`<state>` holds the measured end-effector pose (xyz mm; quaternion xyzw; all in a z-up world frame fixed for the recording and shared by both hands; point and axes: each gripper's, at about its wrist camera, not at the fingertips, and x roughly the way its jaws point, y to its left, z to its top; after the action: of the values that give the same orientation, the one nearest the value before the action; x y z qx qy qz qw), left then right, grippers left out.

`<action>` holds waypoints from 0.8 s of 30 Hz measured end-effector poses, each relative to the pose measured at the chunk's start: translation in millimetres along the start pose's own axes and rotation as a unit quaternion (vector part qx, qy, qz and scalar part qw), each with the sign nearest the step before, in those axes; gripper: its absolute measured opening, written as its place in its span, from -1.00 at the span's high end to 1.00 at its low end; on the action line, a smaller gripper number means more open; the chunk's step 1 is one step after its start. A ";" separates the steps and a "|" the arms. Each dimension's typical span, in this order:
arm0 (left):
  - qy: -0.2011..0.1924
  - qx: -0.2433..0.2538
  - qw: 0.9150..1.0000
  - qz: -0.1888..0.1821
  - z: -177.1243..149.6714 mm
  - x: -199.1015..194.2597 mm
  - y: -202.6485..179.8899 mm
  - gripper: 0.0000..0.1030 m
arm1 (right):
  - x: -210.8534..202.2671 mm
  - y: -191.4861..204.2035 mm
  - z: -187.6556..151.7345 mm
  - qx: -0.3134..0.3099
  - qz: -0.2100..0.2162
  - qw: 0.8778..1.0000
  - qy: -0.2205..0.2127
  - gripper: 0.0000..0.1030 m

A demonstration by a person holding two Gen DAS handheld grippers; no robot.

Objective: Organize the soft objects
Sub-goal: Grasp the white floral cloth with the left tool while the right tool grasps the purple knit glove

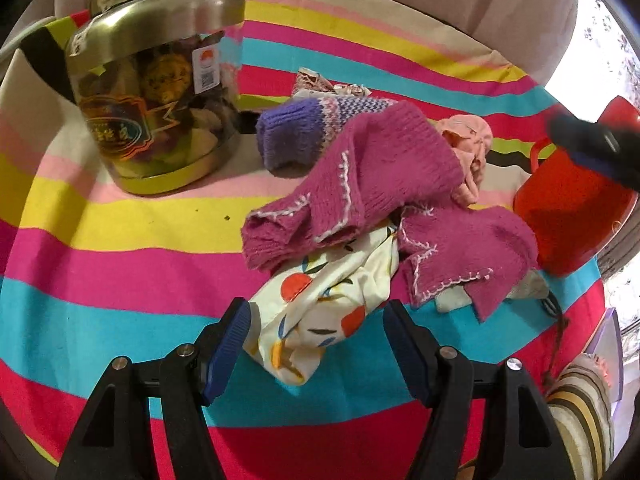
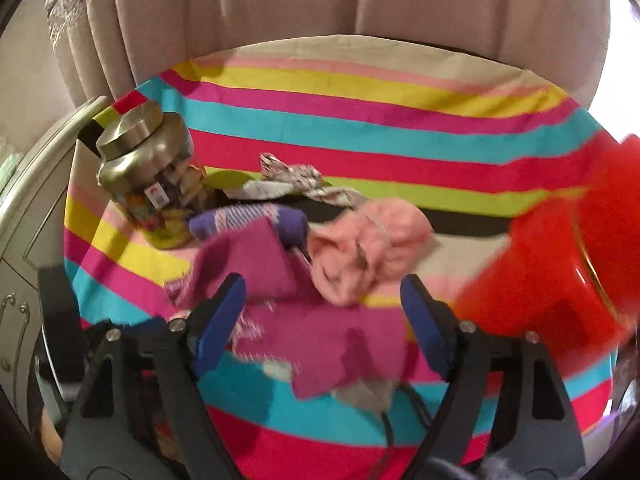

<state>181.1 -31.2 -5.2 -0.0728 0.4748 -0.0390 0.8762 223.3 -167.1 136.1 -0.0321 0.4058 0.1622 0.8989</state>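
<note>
You are looking at a table wearing a bright striped cloth, with a gold-lidded jar standing at its left, a heap of soft things lying beside it — magenta knit, purple sock, pink cloth, printed fabric — and a red tub sitting right.

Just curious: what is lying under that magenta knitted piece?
A white printed cloth with orange spots pokes out beneath the magenta knit; how far it runs under is covered.

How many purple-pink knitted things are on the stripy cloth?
2. One magenta knit lies on top of the pile beside the violet sock; the other magenta knit lies nearer the red tub. More may hide underneath.
</note>
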 end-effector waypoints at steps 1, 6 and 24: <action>-0.001 0.000 1.000 -0.001 0.5 0.8 -0.1 -0.34 | 7.8 6.3 9.2 -0.008 0.002 1.000 0.004 -0.61; -0.002 -0.003 1.000 -0.015 1.3 5.1 1.5 -0.08 | 38.8 30.9 43.7 -0.047 0.018 0.998 0.029 -0.62; -0.010 -0.024 0.997 -0.068 0.3 0.9 15.8 0.42 | 146.2 121.7 46.2 -0.266 0.033 0.950 0.159 -0.62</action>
<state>181.8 -15.7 -8.4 -0.1266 0.4611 -0.0864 0.8740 308.3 -4.5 67.8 -0.2826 0.4866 0.2865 0.7754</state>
